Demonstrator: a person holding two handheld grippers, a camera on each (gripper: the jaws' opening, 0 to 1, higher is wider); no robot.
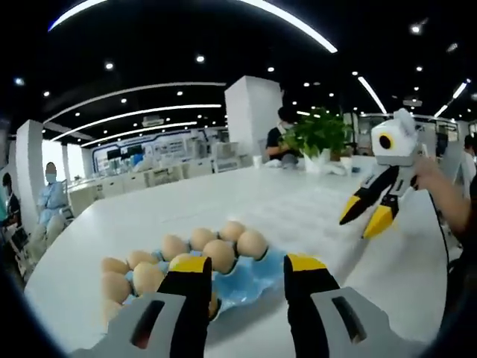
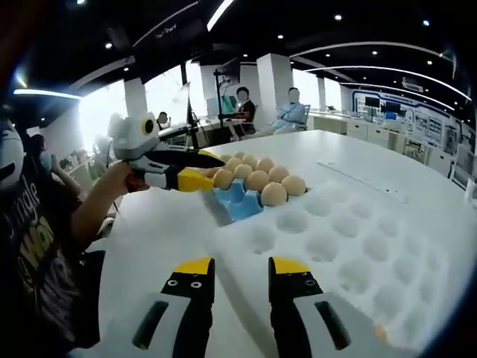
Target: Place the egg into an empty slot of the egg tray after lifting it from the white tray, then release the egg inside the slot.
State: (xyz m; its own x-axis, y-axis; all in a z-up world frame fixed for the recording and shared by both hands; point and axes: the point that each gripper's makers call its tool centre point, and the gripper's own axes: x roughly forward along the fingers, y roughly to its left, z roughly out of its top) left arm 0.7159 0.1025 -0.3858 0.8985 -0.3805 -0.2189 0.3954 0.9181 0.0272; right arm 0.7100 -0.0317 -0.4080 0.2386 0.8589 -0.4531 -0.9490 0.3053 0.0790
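Both grippers empty: left gripper (image 1: 246, 280) gapes beside the blue egg tray (image 2: 237, 200); right gripper (image 2: 234, 274) hangs parted above the white tray (image 2: 350, 231). Eggs (image 2: 258, 180) sit slotted; apparently placing is done.

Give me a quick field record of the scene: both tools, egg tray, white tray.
left tool: open, empty, at the near edge of the egg tray
right tool: open, empty, over the white tray
egg tray: blue, mostly filled with eggs, bare slots at the end nearest the white tray
white tray: its visible dimples hold no egg
table: white, holds both trays
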